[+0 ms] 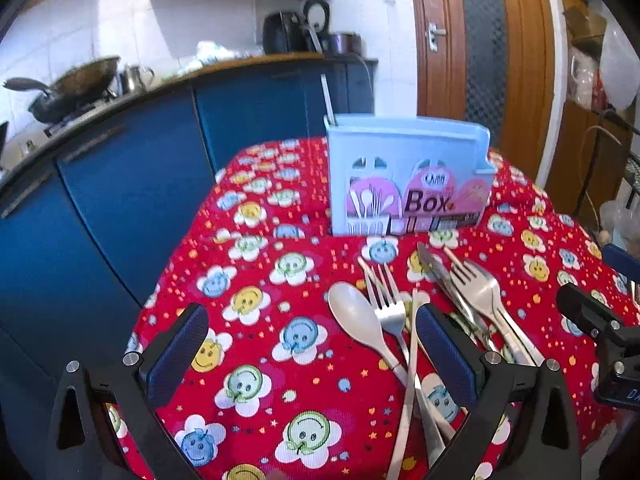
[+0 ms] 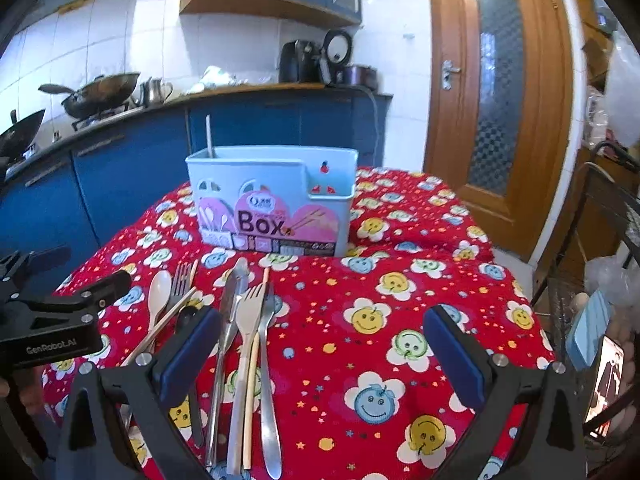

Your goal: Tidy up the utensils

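The left gripper (image 1: 312, 354) and right gripper (image 2: 322, 354) both hover wide apart, holding nothing, above the red smiley-flower tablecloth (image 2: 400, 280). Loose metal and plastic cutlery (image 2: 248, 320) lies just before the pale-blue plastic utensil box (image 2: 272, 200).

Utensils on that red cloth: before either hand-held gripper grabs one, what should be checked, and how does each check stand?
1. Left hand-held gripper open, empty: ok.
2. Right hand-held gripper open, empty: ok.
3. Blue box upright on the tablecloth: ok.
4. Box has room: cannot tell; one white stick pokes out.
5. Utensils apart for a clean pick: not ok; white spoon, metal fork and chopstick overlap.
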`<state>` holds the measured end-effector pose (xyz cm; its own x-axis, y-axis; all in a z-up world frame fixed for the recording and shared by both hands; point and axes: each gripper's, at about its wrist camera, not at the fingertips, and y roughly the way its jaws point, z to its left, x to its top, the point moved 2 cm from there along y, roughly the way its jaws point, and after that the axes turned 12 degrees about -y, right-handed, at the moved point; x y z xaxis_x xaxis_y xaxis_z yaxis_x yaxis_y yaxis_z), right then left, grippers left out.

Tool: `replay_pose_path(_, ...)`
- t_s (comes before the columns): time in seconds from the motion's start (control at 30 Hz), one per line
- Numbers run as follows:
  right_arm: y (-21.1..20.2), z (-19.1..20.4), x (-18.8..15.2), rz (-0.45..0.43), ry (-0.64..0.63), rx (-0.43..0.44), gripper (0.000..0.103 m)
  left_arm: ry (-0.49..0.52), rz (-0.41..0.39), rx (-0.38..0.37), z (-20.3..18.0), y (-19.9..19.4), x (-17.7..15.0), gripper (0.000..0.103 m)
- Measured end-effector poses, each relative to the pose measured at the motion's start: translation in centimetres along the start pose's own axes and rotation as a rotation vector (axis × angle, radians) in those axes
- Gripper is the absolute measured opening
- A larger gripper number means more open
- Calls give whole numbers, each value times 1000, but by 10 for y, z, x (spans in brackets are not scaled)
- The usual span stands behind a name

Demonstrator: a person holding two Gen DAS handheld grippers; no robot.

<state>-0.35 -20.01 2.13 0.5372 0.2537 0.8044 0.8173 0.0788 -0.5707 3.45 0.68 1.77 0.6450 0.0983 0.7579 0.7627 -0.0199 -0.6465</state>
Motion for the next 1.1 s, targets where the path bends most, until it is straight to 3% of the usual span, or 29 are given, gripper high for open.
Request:
replay_pose_path(0.13,11,2,6,85,-25,81,100,11,85,-33,-3,8,-4,94)
replay_pose_path(0.33,28,6,4,215,-35,183,77,52,219,-67,-12,21,-17,75)
replay_pose_path(0.4,32,6,2,255,-34,216,62,51,254,-108,-13,22,-22,69)
replay_pose_path(0.6,38,7,-2,338,-41,281,39,69,297,-150,-18,20,-25,50)
replay_pose_path(0.8,47,9,-3,384,-49,334,27,38,344,-205,-17,26,-22,29)
replay_pose_path(0.87,51,11,-3,399,-50,353,25,20,359,-219,-16,29,-21,14)
replay_pose_path(0.97,59,13,-2,425,-41,380,22,4,364,-234,-15,31,-20,7)
replay_pose_path(1.1,66,14,0,435,-13,412,16,-10,357,-228,-10,31,-20,6)
